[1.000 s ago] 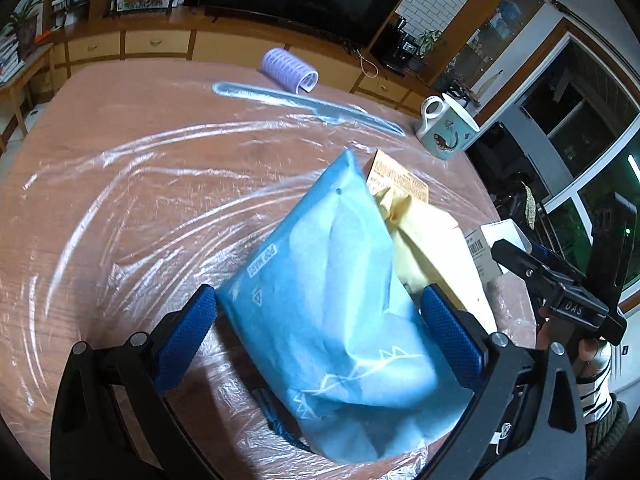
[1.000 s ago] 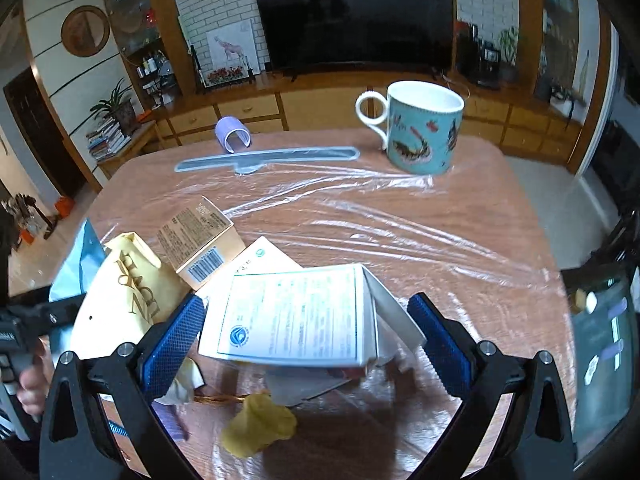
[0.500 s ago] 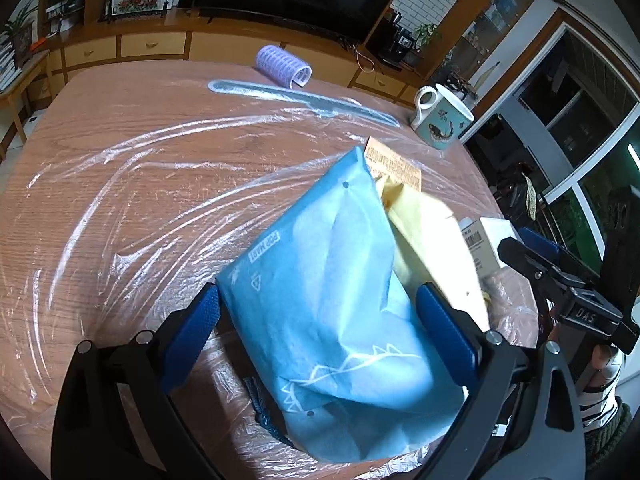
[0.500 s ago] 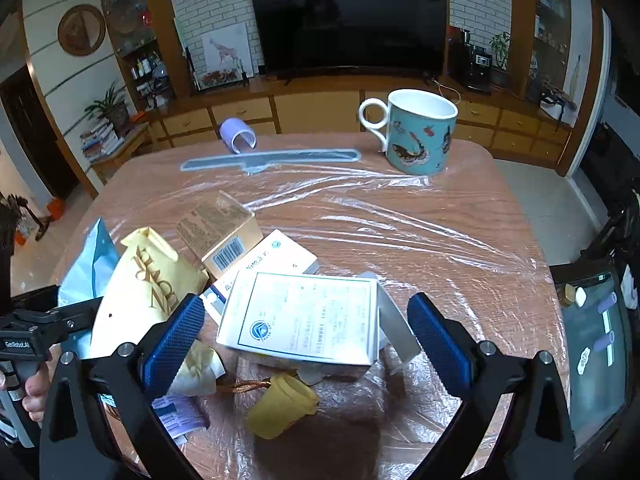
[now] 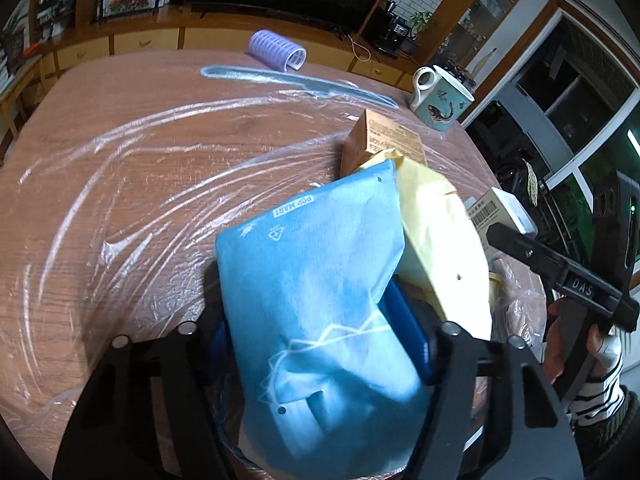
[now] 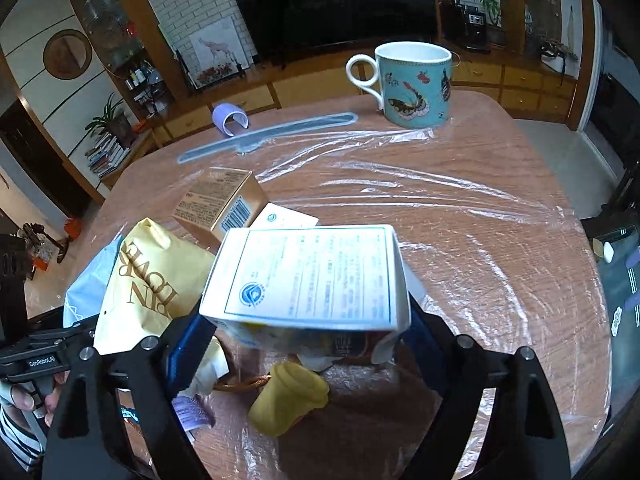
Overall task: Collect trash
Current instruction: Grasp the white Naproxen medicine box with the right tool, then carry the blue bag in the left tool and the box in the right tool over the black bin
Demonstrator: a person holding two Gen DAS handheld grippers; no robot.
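Both tongs, angled downward, have narrowed, left tongs (image 5: 316, 336) squeezing blue bag (image 5: 320, 280).

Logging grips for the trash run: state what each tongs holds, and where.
Left tongs closing across the blue bag, at its lower half. Right tongs closing on the white box, at its near side edges.

A home living room: behind the table (image 6: 460, 184) stand a television (image 6: 332, 4), wooden cabinets (image 6: 304, 88), houseplant (image 6: 110, 118) and books (image 6: 106, 154).
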